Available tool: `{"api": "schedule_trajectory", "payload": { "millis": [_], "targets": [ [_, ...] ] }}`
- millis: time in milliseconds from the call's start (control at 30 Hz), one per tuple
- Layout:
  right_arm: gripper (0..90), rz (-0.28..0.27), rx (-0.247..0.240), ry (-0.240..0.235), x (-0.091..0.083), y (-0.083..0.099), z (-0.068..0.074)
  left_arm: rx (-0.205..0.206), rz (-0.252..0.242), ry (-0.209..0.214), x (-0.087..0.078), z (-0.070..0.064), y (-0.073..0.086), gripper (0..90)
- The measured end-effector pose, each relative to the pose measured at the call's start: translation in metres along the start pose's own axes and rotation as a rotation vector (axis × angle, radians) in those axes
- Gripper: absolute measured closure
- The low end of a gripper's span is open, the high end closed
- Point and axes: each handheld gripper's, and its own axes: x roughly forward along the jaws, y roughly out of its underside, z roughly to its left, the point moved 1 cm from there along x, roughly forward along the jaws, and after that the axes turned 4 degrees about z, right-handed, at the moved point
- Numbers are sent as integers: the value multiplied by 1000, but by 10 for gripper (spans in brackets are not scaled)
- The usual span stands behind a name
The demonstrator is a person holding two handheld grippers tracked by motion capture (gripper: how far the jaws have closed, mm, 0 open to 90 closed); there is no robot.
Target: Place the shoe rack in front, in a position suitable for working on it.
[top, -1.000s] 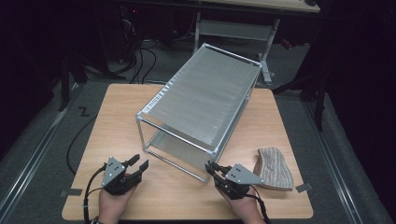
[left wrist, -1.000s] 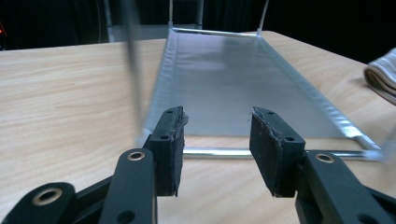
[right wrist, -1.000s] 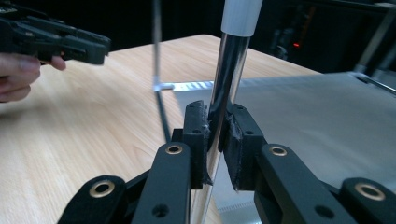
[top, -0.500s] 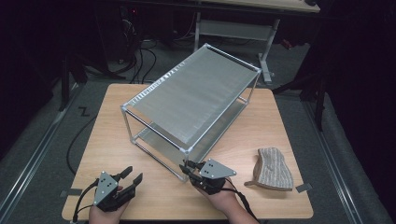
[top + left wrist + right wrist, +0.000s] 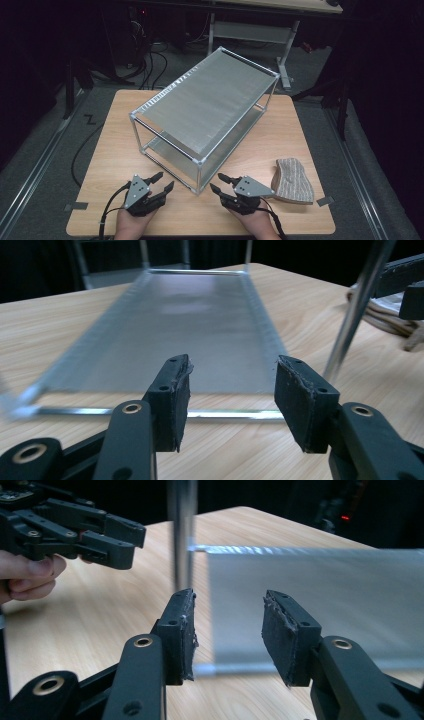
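Rack (image 5: 205,105): two-tier metal shelf frame, thin silver posts and rails, a fine ribbed panel on top and another near the base. Stands upright near the middle of the desk (image 5: 110,150), set at a slant to the desk edges, its near corner post (image 5: 198,176) pointing at the person between the two tools.

Handling, judged: light for its bulk, since it is mostly open frame. Stiff in the rails, though a long frame like this may twist if lifted by one corner. Bare metal tube looks smooth and could slip in rubber pads, so a square bite matters. The panels are too broad to take hold of. Best holds look like the near corner post or the lower front rail (image 5: 150,413), one tool on each side of the corner to keep it from swinging.

Wood piece (image 5: 292,181): curved, striped grain, flat on the desk at the right, just beside the right tool, well apart from the rack.

Left tool (image 5: 156,186): jaws standing wide with nothing between them, resting low near the desk front, aimed at the lower shelf; in the left gripper view the front rail lies just past the pads.

Right tool (image 5: 218,183): also spread wide and empty, near the corner post, tips pointing toward it but not touching.
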Motion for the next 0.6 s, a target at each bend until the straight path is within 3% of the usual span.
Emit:
{"api": "schedule_trajectory", "payload": {
  "millis": [33,100,133,167,233,300,333,367,400,433,467,533,600],
  "targets": [
    [555,1,21,47,-10,5,-6,5,0,18,5,-4,-2,466],
    [552,0,47,94,-20,9,-13,17,-6,58,12,-11,-5,453],
    [550,-5,59,112,-24,11,-17,28,-20,100,18,-22,-9,447],
    [550,-5,59,112,-24,11,-17,28,-20,100,18,-22,-9,440],
    [548,-4,84,156,-33,15,-25,67,-40,123,24,-36,-15,431],
    [545,-3,125,209,-45,22,-35,65,-48,137,30,-45,-20,428],
    [545,-3,125,209,-45,22,-35,58,-50,147,33,-49,-22,428],
    [544,-4,142,222,-48,23,-37,63,-45,139,36,-52,-25,449],
    [541,-4,158,256,-54,26,-42,80,-26,148,40,-55,-29,548],
    [541,-4,158,256,-54,26,-42,80,-26,148,40,-55,-29,603],
    [542,7,163,278,-58,28,-44,78,-10,127,42,-56,-33,657],
    [512,28,176,319,-59,29,-47,61,-9,128,42,-52,-33,794],
    [472,46,195,343,-58,30,-52,65,-7,116,40,-52,-33,803]
  ]
}}
